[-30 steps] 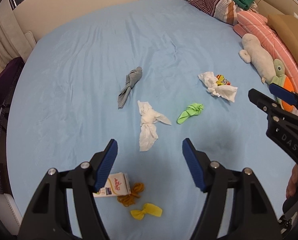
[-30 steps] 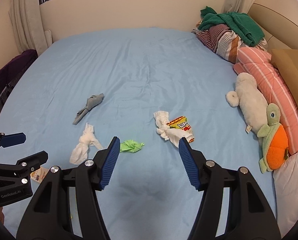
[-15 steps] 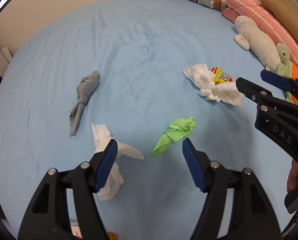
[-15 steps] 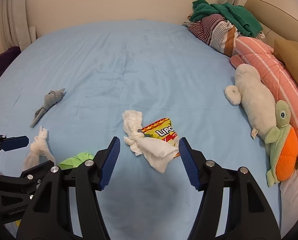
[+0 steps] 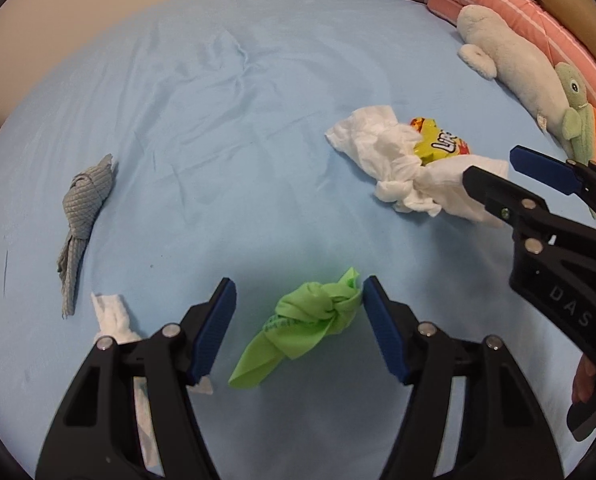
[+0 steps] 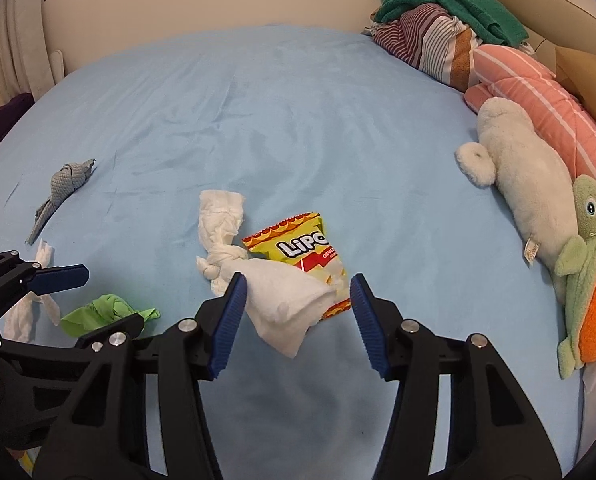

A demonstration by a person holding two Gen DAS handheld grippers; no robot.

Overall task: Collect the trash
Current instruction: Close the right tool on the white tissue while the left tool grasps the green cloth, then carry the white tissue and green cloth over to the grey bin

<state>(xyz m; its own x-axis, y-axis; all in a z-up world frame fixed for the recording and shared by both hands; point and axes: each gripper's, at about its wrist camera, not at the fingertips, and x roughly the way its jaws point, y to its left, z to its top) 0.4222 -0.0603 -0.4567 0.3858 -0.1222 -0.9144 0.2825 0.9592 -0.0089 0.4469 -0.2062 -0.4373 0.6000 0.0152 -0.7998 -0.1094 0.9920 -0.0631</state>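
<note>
Left claw [image 5: 299, 306]: jaws apart, just been closing a little, nothing pinched. The green rag [image 5: 307, 326] lies between your pads, knot end brushing or just short of the right-hand pad, tail trailing down-left toward the camera. Long axis runs slantwise across the gap, so the knot is your target; a slight shift would centre it

Right claw [image 6: 296, 294]: jaws apart, just been closing more than the left, not yet clamped. The white tissue [image 6: 282, 292] sits between the pads, its broad end nearest you, left pad at or against its edge; I cannot tell if it touches. The tissue's long axis runs away up-left past its knot. The snack bag [image 6: 298, 252] lies partly under the tissue, toward the right pad; a close here may catch both

Each hand is nearer its own piece: left to the rag, right to the tissue and bag

Further out, left side: a second tissue [image 5: 112, 314] partly behind your left finger, and a grey cloth [image 5: 84, 208] beyond, well apart from both claws

Surface: bed with a blue sheet [image 6: 282, 120], soft, lightly creased; expect the pads to sink. Plush toys [image 6: 529, 196] and a pink pillow [image 6: 537, 96] line the right edge, folded laundry [image 6: 437, 20] at the far corner, curtain and wall behind
</note>
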